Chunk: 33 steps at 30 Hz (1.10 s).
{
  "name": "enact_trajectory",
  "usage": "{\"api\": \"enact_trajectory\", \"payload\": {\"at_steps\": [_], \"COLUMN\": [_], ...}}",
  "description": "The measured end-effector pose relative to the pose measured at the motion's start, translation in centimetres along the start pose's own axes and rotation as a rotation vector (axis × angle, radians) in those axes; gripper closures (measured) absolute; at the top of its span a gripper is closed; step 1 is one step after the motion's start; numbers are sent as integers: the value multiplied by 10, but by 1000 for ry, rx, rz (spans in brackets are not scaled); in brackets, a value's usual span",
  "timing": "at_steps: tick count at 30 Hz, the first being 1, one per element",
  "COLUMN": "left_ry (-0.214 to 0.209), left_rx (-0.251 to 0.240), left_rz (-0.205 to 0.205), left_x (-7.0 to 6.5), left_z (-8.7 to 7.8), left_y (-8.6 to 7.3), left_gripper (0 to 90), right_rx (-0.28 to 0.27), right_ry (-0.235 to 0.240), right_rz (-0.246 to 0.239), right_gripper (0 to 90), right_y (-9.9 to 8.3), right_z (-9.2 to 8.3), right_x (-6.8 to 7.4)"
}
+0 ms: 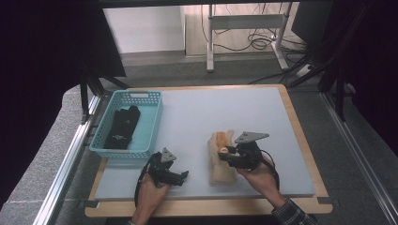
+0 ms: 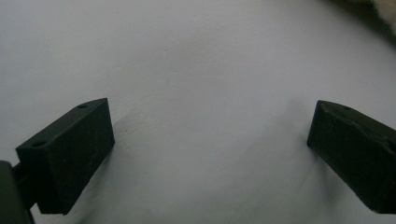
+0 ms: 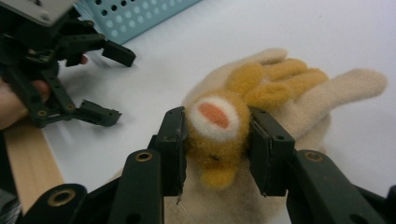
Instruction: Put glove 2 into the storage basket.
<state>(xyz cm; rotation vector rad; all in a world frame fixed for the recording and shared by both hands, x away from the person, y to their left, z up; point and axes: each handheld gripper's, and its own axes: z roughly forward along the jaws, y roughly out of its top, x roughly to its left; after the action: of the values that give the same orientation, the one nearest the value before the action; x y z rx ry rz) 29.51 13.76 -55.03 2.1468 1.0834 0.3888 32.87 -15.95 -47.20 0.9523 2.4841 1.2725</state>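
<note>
High view: on the pale grey table mat [image 1: 211,112], the right gripper [image 1: 228,155] sits over a fuzzy cream knit glove with an orange plush animal face [image 1: 220,161], near the front edge. The left gripper [image 1: 184,176] rests on the mat just left of the glove, apart from it. A light blue perforated plastic basket [image 1: 152,126] at the left edge holds a dark folded glove [image 1: 123,127].

Left gripper view: the jaws stand wide over bare mat — nothing between them.

Right gripper view: the jaws press on both sides of the orange plush face [image 3: 217,135] — gripping it — with the cream glove fingers beyond.
</note>
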Motion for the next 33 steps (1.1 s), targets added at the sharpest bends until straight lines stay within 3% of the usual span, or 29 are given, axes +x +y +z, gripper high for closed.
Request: {"api": "enact_trajectory", "payload": {"at_steps": [5, 9, 12, 17, 19, 24, 27, 33], "left_ry": [-1, -1, 0, 0, 0, -1, -1, -1], "left_rx": [2, -1, -2, 2, -2, 2, 2, 2], "left_rz": [2, -1, -2, 3, -2, 2, 2, 2], "left_x": [0, 0, 0, 0, 0, 0, 0, 0], "left_z": [0, 0, 0, 0, 0, 0, 0, 0], "left_y": [0, 0, 0, 0, 0, 0, 0, 0], "left_gripper": [8, 8, 7, 7, 8, 7, 7, 7], "right_rx": [26, 65, 56, 12, 2, 26, 42, 80], "right_ry": [-30, -33, -25, -38, -46, -58, -41, 1], "right_rz": [17, 24, 24, 5, 1, 16, 25, 9], "right_gripper": [573, 510, 453, 412, 442, 658, 761, 850], "right_y": [-7, -15, -16, -11, -12, -26, -38, -57], "right_z": [18, 31, 29, 9, 2, -10, -11, -11], "right_x": [2, 0, -1, -9, -15, -29, -32, -32]}}
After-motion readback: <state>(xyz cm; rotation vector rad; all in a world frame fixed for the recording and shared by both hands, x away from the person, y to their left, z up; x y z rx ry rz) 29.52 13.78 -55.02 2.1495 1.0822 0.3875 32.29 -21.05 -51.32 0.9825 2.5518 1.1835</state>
